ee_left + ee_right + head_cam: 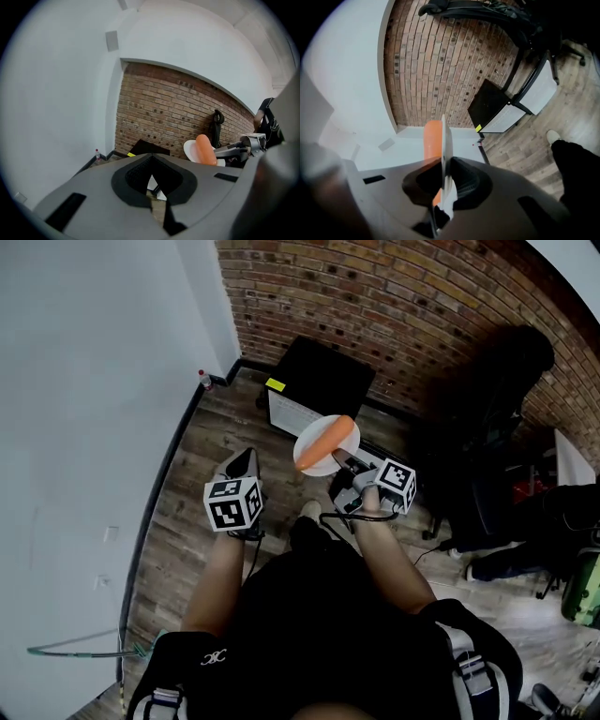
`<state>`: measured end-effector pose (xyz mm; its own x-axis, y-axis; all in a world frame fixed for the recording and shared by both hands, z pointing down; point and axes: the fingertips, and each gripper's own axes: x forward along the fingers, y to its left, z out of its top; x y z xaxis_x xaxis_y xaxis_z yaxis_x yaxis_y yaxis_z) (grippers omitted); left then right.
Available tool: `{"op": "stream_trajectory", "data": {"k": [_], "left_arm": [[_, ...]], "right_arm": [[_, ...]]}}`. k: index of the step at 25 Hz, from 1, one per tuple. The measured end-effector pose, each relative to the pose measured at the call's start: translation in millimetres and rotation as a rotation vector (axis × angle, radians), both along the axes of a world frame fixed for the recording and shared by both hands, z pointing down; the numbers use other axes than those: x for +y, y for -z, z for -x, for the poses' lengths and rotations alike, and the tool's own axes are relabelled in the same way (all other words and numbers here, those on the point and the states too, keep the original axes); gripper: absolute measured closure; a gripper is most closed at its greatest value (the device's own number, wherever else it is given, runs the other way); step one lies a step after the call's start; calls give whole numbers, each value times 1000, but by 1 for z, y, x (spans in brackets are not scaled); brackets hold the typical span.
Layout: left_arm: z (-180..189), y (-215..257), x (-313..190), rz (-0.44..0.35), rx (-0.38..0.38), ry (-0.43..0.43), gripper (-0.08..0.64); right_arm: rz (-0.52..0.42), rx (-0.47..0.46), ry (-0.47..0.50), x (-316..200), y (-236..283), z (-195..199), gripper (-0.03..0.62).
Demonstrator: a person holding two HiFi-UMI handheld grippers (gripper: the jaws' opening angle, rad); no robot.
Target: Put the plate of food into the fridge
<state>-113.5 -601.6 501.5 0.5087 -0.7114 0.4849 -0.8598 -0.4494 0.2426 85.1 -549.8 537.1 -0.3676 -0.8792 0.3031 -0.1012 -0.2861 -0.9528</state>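
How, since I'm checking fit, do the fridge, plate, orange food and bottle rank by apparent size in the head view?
1. fridge
2. plate
3. orange food, nearly plate-length
4. bottle
The plate is nearer the camera than the fridge, so true sizes stay unsure.

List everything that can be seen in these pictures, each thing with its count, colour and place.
plate: one, white, held by its edge in the right claw
food: one long piece, orange, lying on the plate
fridge: one, small, black with a white front, on the floor against the brick wall
bottle: one, small, clear with a red cap, in the corner on the floor
brick wall: one, red-brown, behind the fridge
white wall: one, on the left
floor: wood planks, grey-brown
shoe: one, white, below the plate
right claw: one, grey, shut on the plate
left claw: one, grey, shut, empty
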Motion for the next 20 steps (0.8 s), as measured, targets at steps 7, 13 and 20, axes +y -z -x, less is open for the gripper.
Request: {"op": "stream_trajectory", "data": {"k": [7, 13, 20], "left_arm": [[-26, 11, -77, -14, -21, -9, 565], [-60, 3, -121, 2, -41, -52, 565], [-90, -6, -156, 12, -62, -135, 565]], "right_arm": [[-70, 26, 36, -53, 10, -16, 555], [-23, 17, 9, -83, -9, -38, 554], [-25, 12, -24, -112, -12, -50, 554]]}}
